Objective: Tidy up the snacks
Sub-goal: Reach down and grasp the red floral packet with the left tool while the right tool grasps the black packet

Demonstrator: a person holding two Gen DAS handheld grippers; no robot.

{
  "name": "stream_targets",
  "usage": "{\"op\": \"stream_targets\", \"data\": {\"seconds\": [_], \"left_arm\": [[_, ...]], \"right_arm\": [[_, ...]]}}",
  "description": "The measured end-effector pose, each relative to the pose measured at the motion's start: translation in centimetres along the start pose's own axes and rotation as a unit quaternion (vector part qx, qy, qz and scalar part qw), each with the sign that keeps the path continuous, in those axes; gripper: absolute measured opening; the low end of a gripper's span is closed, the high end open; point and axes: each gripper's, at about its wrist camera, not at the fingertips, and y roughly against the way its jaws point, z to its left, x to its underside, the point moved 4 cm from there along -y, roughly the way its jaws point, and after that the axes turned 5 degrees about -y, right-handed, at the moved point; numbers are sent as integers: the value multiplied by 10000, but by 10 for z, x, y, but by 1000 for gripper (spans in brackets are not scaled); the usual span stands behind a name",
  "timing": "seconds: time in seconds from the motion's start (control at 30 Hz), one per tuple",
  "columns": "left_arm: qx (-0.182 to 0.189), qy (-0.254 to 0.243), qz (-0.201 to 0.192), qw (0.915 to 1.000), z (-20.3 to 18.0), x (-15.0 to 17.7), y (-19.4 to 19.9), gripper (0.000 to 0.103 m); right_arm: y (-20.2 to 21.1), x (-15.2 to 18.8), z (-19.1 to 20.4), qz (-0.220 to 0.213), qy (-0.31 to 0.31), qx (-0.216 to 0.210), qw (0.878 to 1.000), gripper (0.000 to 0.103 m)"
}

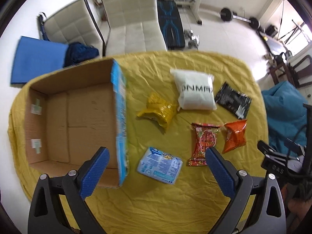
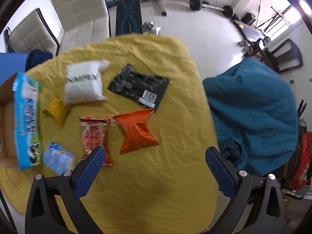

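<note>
An empty cardboard box (image 1: 78, 117) (image 2: 7, 120) with a blue printed side stands at the table's left. Several snack packs lie right of it on the yellow cloth: a light blue pack (image 1: 160, 164) (image 2: 58, 157), a yellow pack (image 1: 158, 111) (image 2: 56, 110), a white pouch (image 1: 195, 89) (image 2: 83, 81), a black pouch (image 1: 233, 99) (image 2: 138, 86), a red pack (image 1: 203, 143) (image 2: 95, 136) and an orange pack (image 1: 235, 134) (image 2: 137, 132). My left gripper (image 1: 156, 156) hovers open above the light blue pack. My right gripper (image 2: 155, 155) hovers open just in front of the orange pack. Neither holds anything.
The table (image 1: 156, 204) is covered by a wrinkled yellow cloth. Two cream chairs (image 1: 128, 19) stand behind it. A teal cloth heap (image 2: 253, 107) lies off the right edge. Exercise gear (image 1: 195, 0) fills the floor beyond.
</note>
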Motion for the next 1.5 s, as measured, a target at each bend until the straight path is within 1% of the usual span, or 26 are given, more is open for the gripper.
{"op": "stream_targets", "data": {"seconds": [0.1,0.13,0.2,0.23,0.27,0.33,0.4,0.43,0.53,0.6,0.63,0.7,0.77,0.83,0.87,0.9,0.93,0.97,1.03,1.07,1.2,1.27,1.33,1.4,1.43,1.5], "left_arm": [[126,-33,396,9991,-12,-4,-46,101],[70,-93,517,9986,-17,-4,-63,101],[-91,-275,567,9980,-23,-7,-82,94],[-210,-394,575,9973,-28,-7,-93,93],[-205,-444,616,9969,-31,-9,-102,93],[0,-458,809,9957,-38,-6,-118,93],[83,-493,959,9941,-43,-3,-128,93],[151,-532,1026,9932,-49,0,-133,93],[321,-617,1106,9914,-63,2,-142,93],[464,-665,1181,9897,-74,4,-149,93],[530,-708,1223,9885,-81,5,-154,93],[618,-749,1297,9868,-91,7,-160,93],[662,-823,1398,9845,-100,9,-169,93],[633,-907,1496,9825,-109,11,-179,76],[563,-943,1516,9823,-111,11,-183,62],[493,-989,1546,9818,-114,11,-190,56],[519,-988,1579,9811,-116,10,-193,51],[465,-980,1478,9830,-116,7,-191,45],[283,-943,1300,9866,-112,1,-185,45],[236,-859,1282,9877,-108,-1,-184,45],[418,-396,1350,9892,-89,-5,-184,45],[431,-366,1327,9895,-86,-5,-184,45],[429,-328,1326,9897,-77,-12,-177,45],[423,-308,1322,9898,-77,-13,-177,45],[425,-299,1321,9899,-76,-14,-176,45],[431,-308,1314,9899,-72,-8,-177,45]], "right_arm": [[-55,-6,7,400,-43,-84,9992,100],[-72,-9,10,523,-52,-144,9985,98],[-96,-10,14,768,-137,-232,9967,94],[-108,-10,16,903,-169,-333,9952,93],[-118,-12,18,972,-205,-413,9942,89],[-132,-11,20,1140,-194,-490,9921,66],[-141,-5,20,1359,-224,-606,9886,58],[-144,-1,19,1445,-251,-678,9869,58],[-141,3,14,1567,-93,-815,9842,58],[-134,2,9,1529,56,-863,9845,60],[-129,-1,5,1440,187,-875,9855,69],[-121,-9,-4,1174,361,-699,9900,82],[-112,-20,-8,885,615,-462,9931,82],[-111,-34,-10,676,938,-244,9930,82],[-112,-42,-6,554,1120,-154,9920,82],[-113,-48,-3,436,1320,-93,9903,82],[-116,-55,6,251,1704,85,9850,82],[-114,-62,13,150,1984,255,9797,82],[-121,-71,31,31,2532,402,9666,82],[-124,-80,43,89,2616,291,9647,82],[-146,-88,64,484,2851,-68,9573,82],[-156,-94,68,685,2801,-57,9575,82],[-165,-96,71,722,2882,24,9548,84],[-168,-97,75,763,2786,26,9574,83],[-168,-96,74,746,2697,40,9600,81],[-175,-96,70,898,2257,-23,9700,76]]}}
